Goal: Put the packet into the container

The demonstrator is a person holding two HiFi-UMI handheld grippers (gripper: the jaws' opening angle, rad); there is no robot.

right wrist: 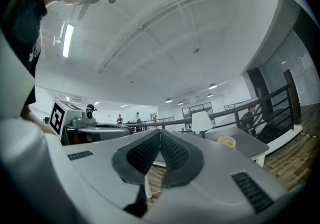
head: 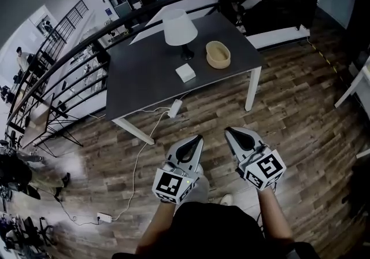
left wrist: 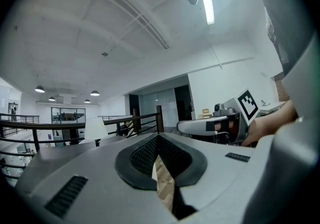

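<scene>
A white packet [head: 185, 72] lies flat on the dark grey table [head: 144, 78], beside a round tan container [head: 218, 54] that stands to its right. The container [right wrist: 226, 141] also shows in the right gripper view, far off on the table. Both grippers hang over the wooden floor, well short of the table. My left gripper [head: 199, 137] is shut with nothing in it, its pads meeting at the tip. My right gripper [head: 228, 130] is shut and empty too. Each gripper sees the other beside it: the right gripper [left wrist: 182, 127] and the left gripper [right wrist: 127, 129].
A white lamp [head: 178, 30] stands on the table behind the packet. A white power adapter [head: 174, 108] hangs off the table's front edge, its cable trailing to a power strip [head: 104, 217] on the floor. A black railing [head: 69, 61] runs behind the table. People stand far left.
</scene>
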